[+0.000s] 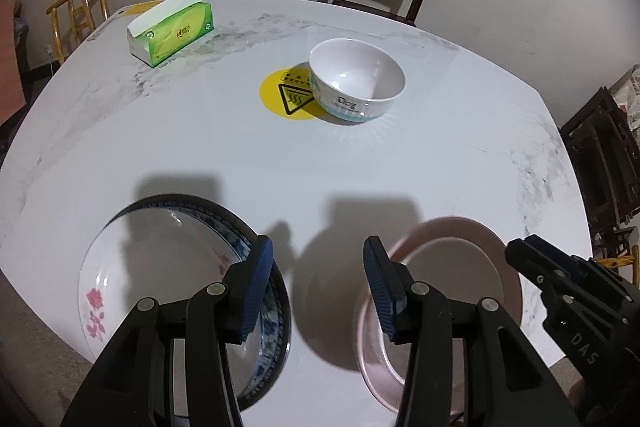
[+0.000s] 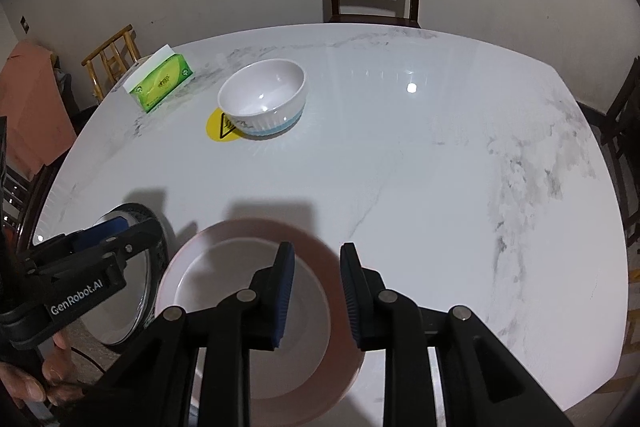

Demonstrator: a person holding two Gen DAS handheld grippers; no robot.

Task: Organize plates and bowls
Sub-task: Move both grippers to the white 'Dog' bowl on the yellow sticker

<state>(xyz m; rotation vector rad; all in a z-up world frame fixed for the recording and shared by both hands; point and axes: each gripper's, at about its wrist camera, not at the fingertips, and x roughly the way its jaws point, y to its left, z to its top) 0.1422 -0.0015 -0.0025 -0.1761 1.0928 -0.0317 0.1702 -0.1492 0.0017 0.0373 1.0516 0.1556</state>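
Left claw [image 1: 318,267]: you had it spread, nothing between the pads, over the near edge between both plates.
Right claw [image 2: 317,279]: yours was open too, its left finger over the pink plate [image 2: 224,267].
Flowered plate [image 1: 120,267]: near-left edge of the desk [image 2: 440,167].
Bowl [image 1: 356,83]: mid-desk, on a yellow sticker [image 1: 280,99].
Tissue pack [image 1: 172,27]: far-left corner.

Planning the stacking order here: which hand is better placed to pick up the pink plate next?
Probably the right. The right gripper hangs open directly over the pink plate's near rim, while the left gripper sits between both plates.
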